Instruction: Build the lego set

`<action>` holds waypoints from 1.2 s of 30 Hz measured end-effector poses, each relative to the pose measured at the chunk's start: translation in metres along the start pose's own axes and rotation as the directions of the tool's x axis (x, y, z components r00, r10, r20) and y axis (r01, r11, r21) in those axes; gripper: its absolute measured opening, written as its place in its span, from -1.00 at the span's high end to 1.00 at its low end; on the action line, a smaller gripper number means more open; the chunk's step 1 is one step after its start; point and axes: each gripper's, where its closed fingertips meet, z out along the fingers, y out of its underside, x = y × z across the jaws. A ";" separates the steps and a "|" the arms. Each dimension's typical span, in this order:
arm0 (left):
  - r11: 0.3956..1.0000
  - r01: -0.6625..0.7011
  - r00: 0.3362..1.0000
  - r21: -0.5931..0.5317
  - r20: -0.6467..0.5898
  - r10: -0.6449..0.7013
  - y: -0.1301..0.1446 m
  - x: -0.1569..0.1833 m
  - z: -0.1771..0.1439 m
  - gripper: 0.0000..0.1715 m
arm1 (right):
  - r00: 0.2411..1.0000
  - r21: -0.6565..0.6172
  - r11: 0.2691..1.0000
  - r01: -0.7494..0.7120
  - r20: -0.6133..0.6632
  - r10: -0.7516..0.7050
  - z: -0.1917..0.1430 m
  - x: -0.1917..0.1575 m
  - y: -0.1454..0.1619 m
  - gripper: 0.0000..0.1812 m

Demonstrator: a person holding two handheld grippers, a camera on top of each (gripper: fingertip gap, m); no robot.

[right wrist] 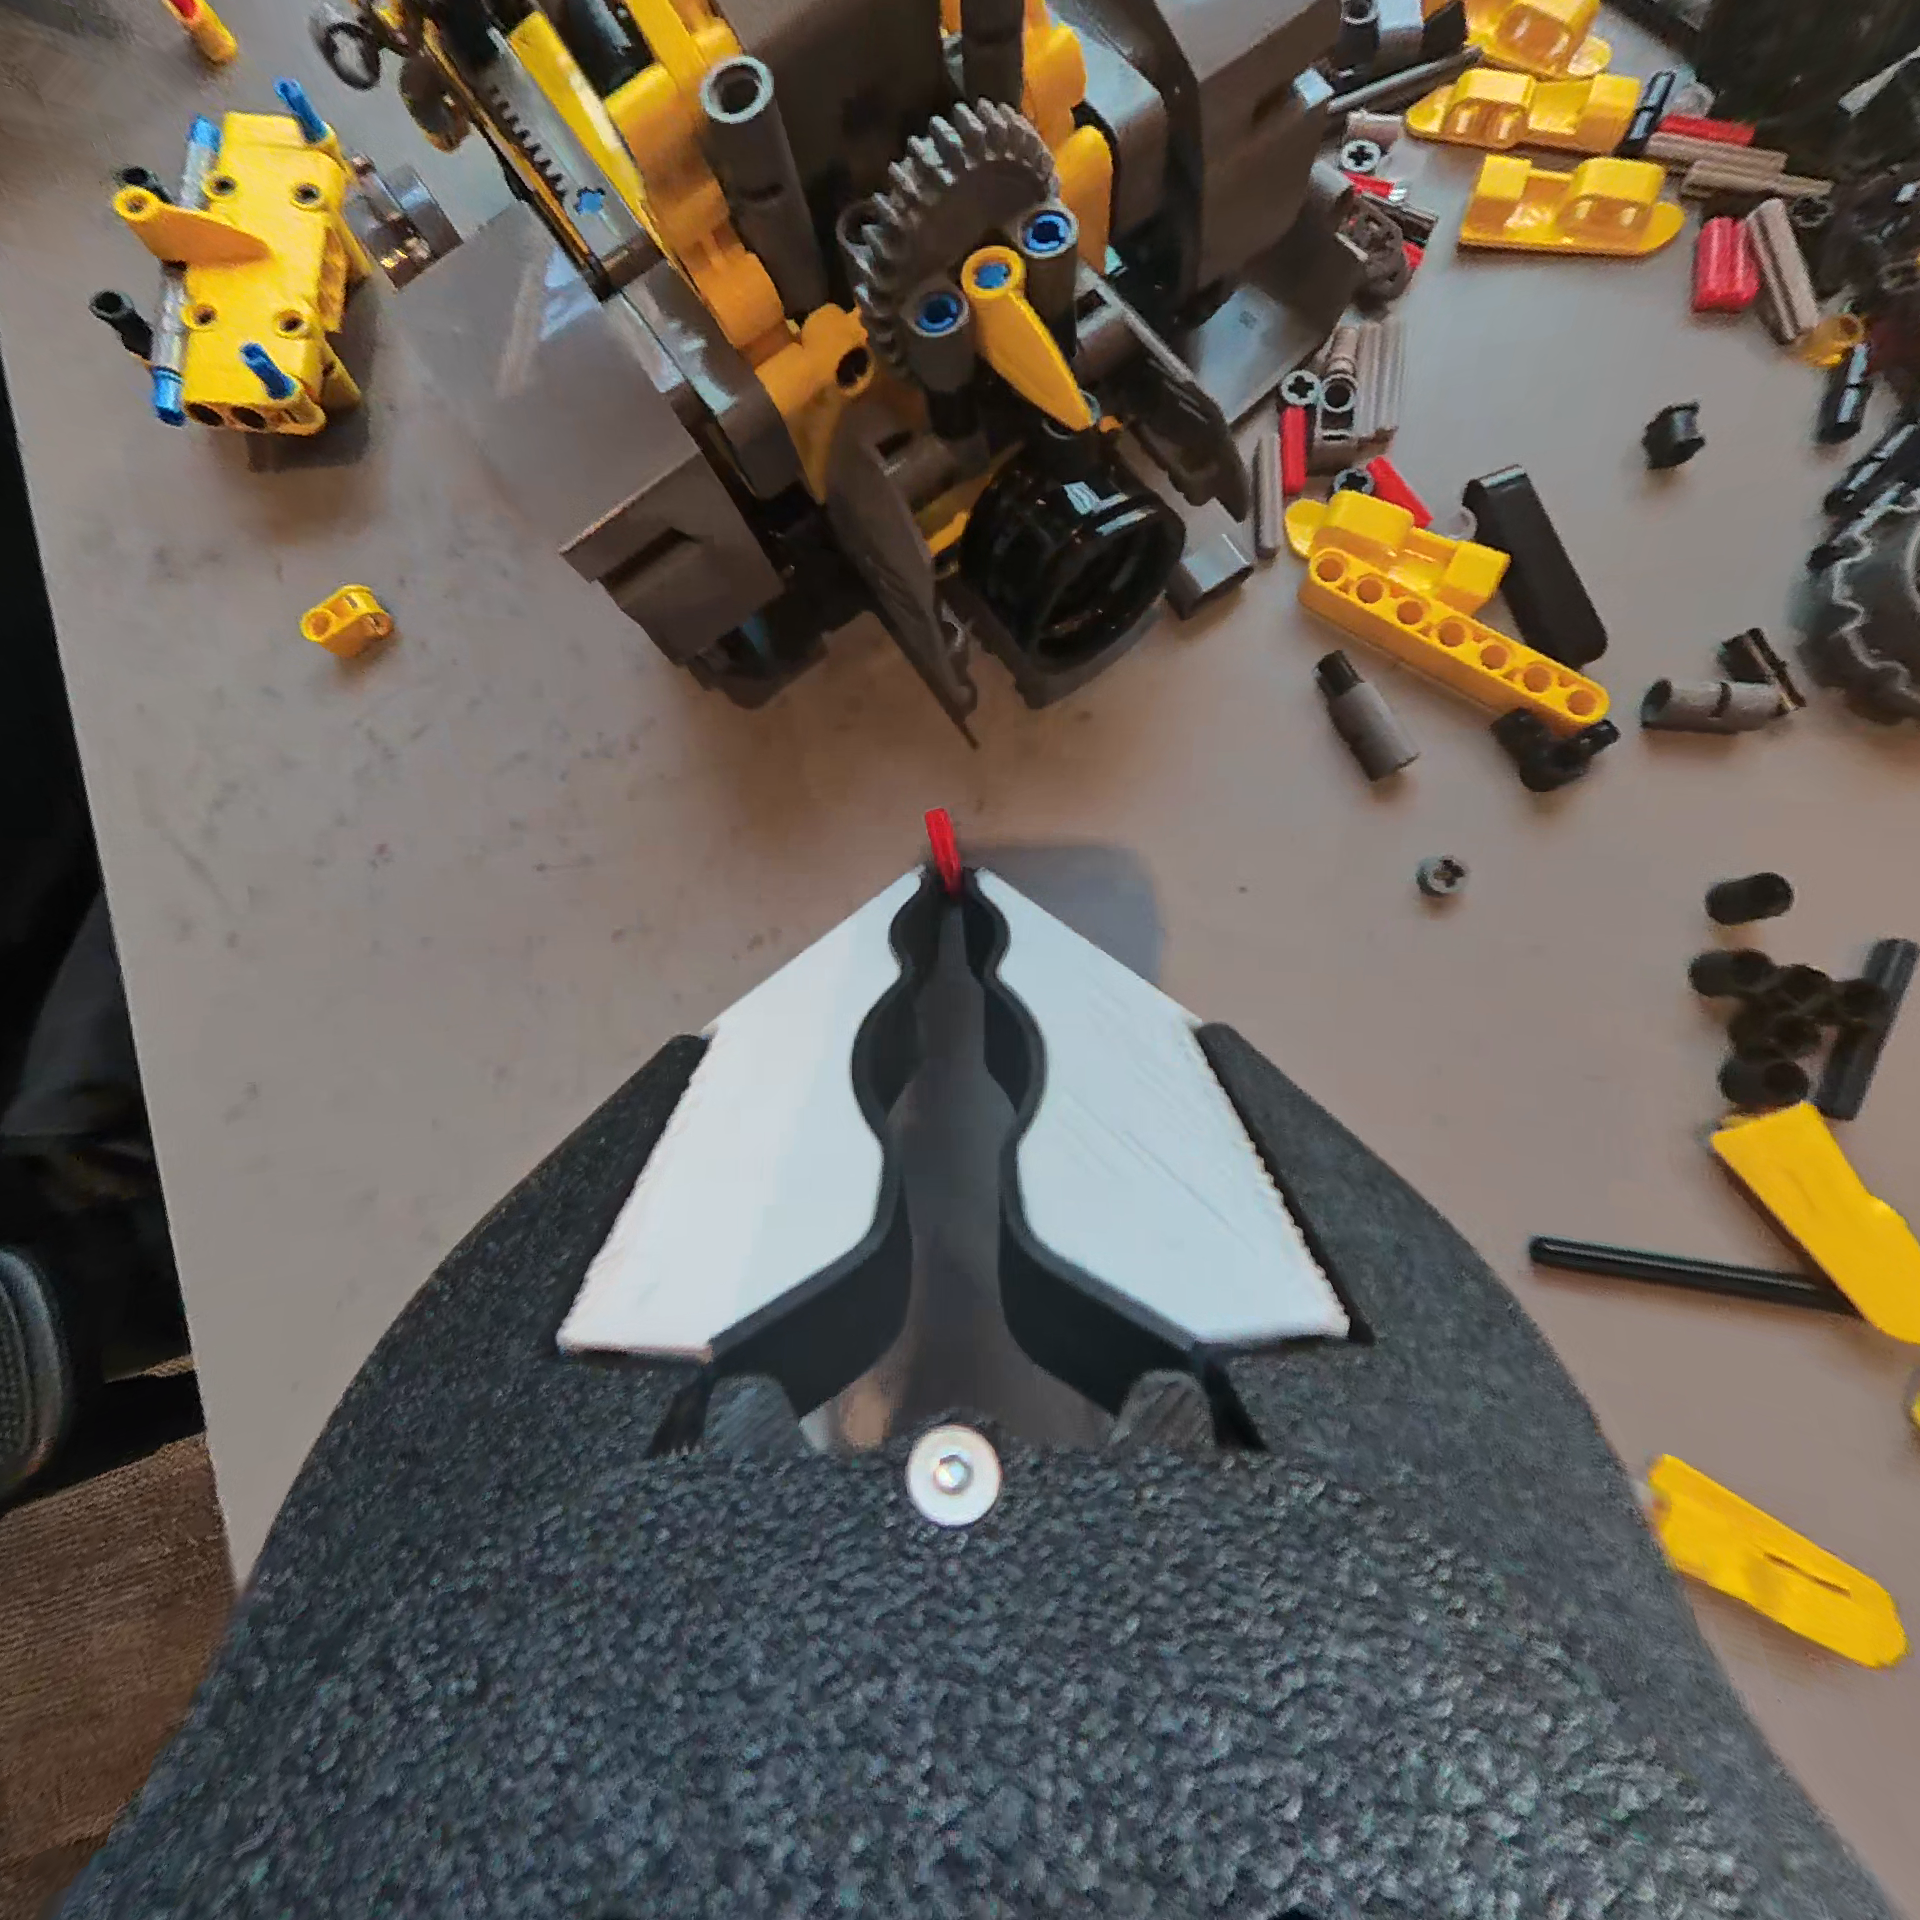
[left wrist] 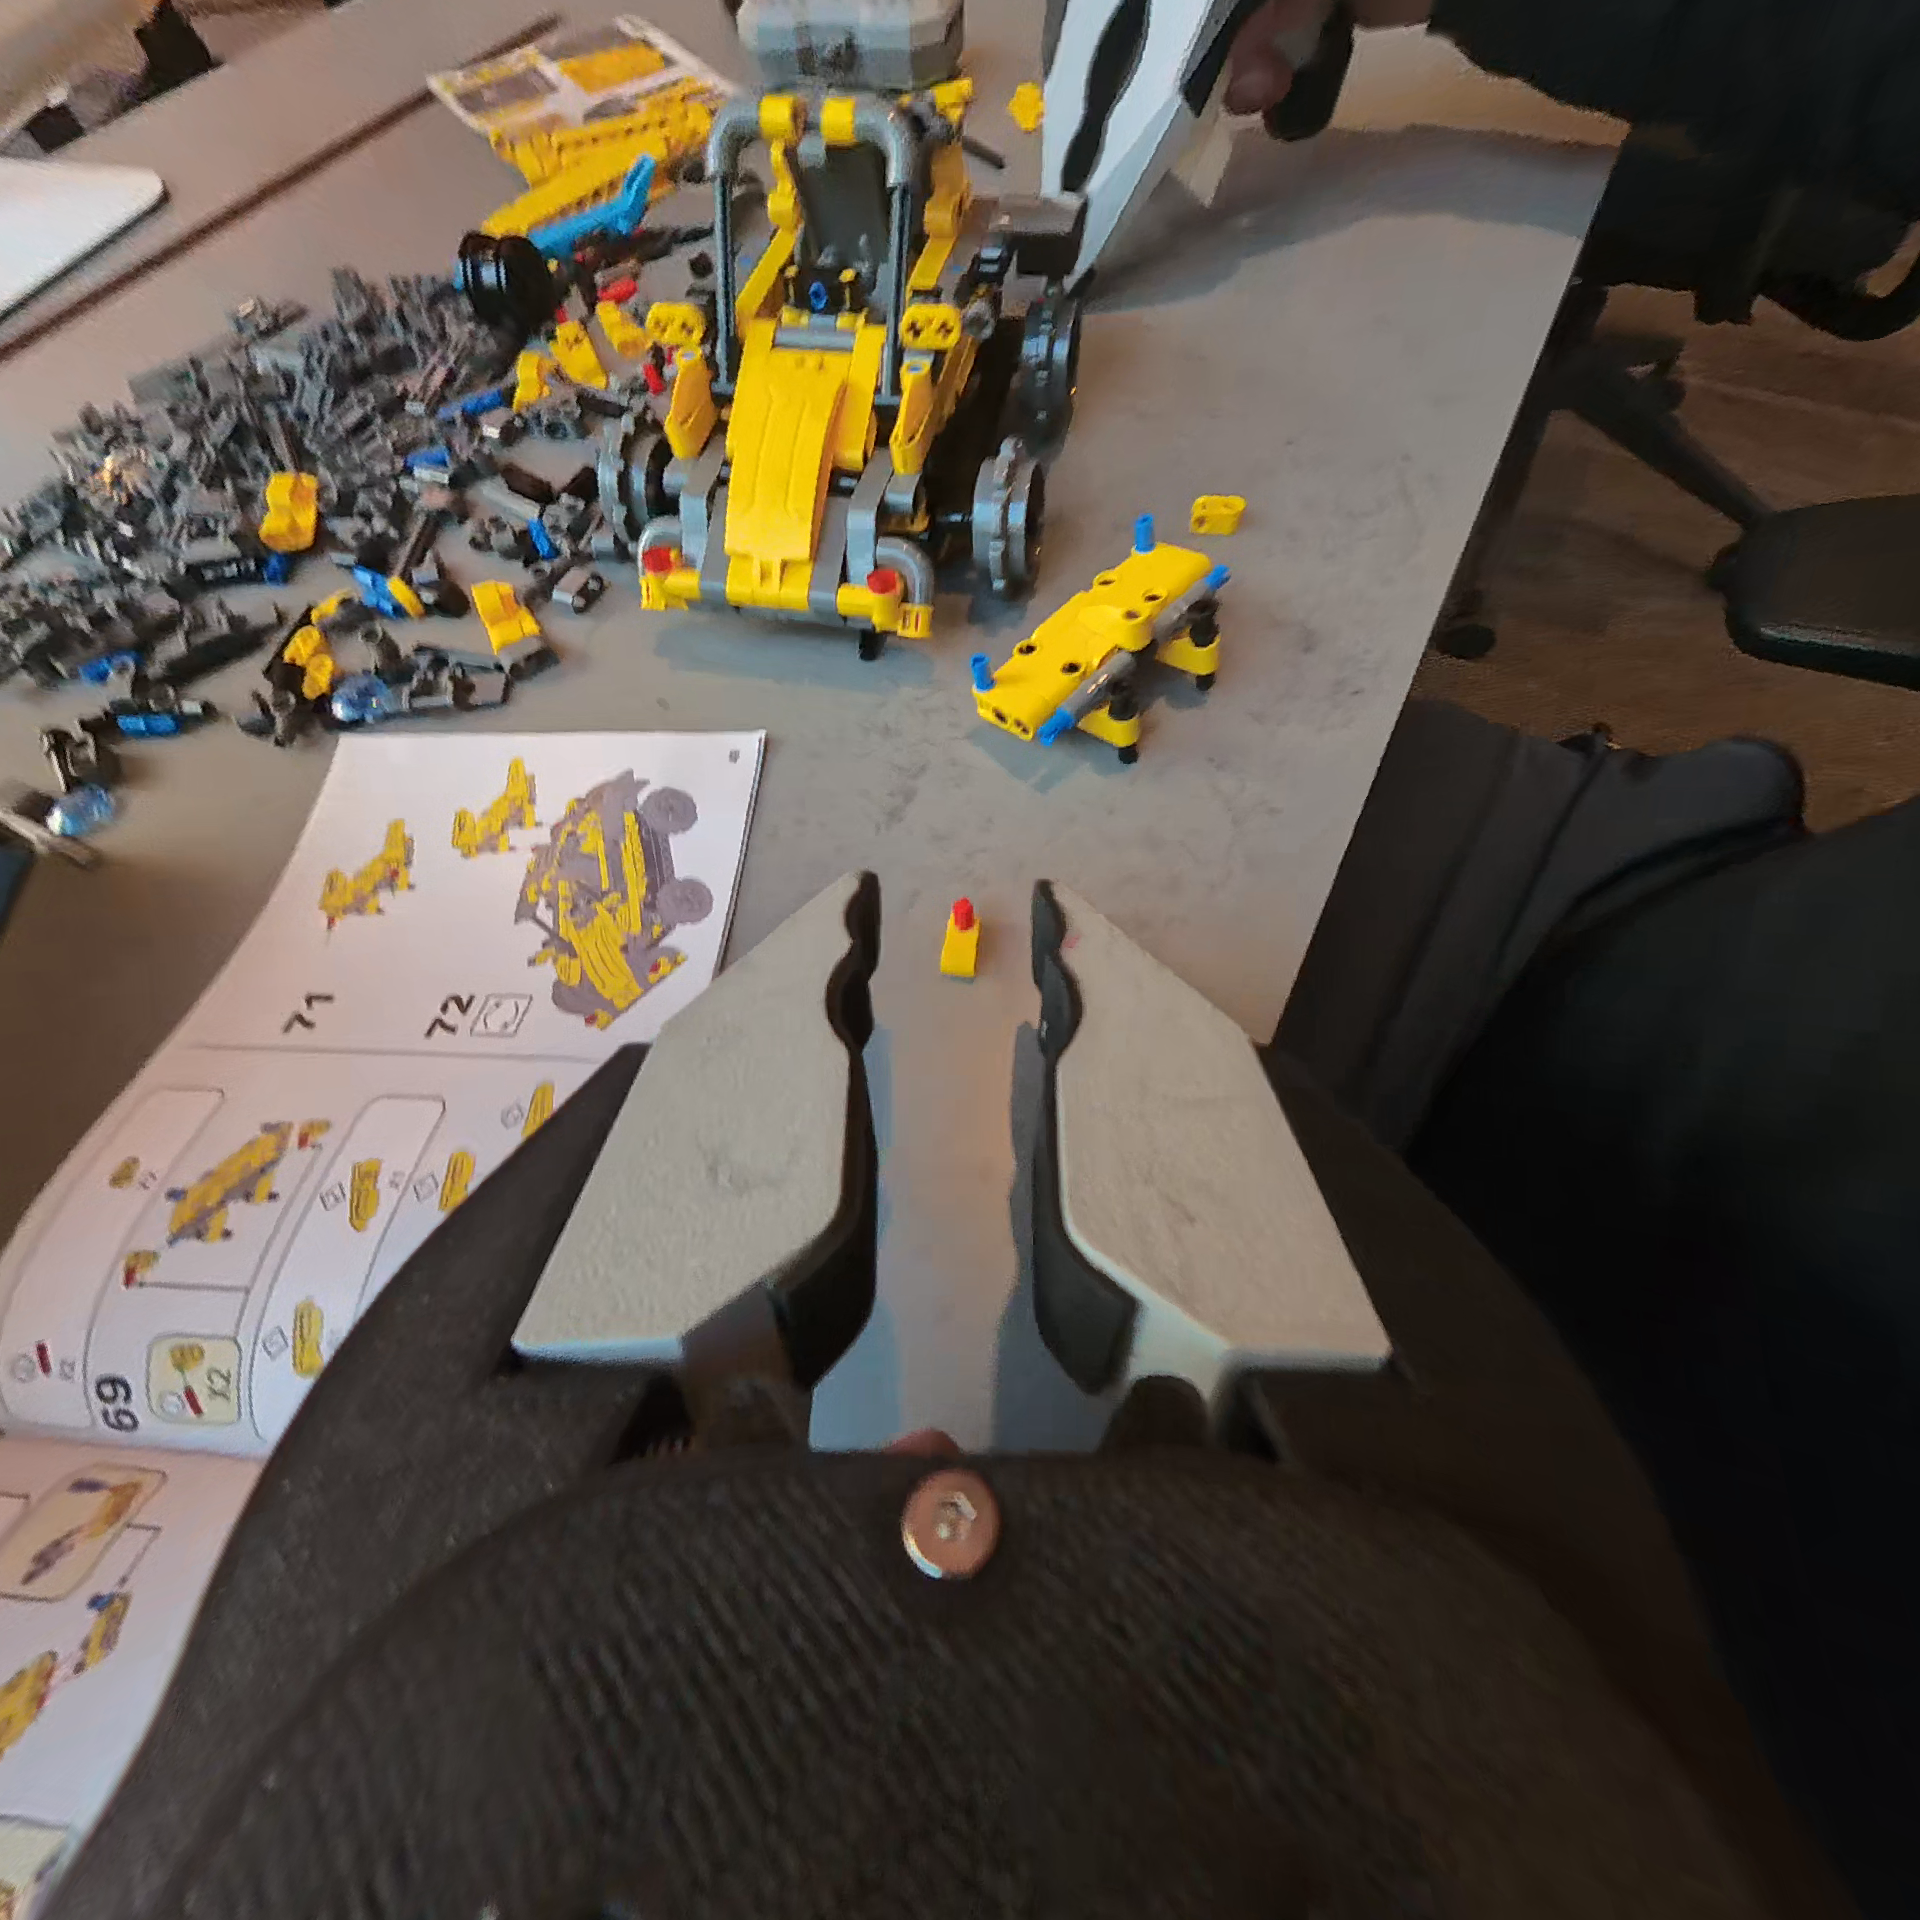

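In the left wrist view my left gripper (left wrist: 951, 904) is open above the grey table (left wrist: 1299, 436). A small yellow piece with a red pin (left wrist: 961, 940) stands on the table between its fingertips, with a gap to each pad. In the right wrist view my right gripper (right wrist: 948, 878) is shut on a small red pin (right wrist: 942, 847), which sticks out past the fingertips. It hovers in front of the yellow and grey brick vehicle (right wrist: 914, 343). The vehicle also shows in the left wrist view (left wrist: 821, 416), with the right gripper (left wrist: 1112, 135) behind it.
An open instruction booklet (left wrist: 416, 987) lies left of my left gripper. A yellow sub-assembly with blue pins (left wrist: 1107, 644) stands right of the vehicle. A heap of loose grey, black and blue parts (left wrist: 260, 499) covers the left. Loose yellow beams (right wrist: 1455, 623) and black pins (right wrist: 1766, 1018) lie on the right. My right fingertips sit around 30 cm from my left ones.
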 end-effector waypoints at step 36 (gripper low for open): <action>0.849 -0.529 0.842 -0.009 -0.129 0.524 -0.063 0.092 0.108 0.97 | 0.993 0.084 0.996 0.043 0.107 -0.051 0.026 -0.166 -0.065 0.97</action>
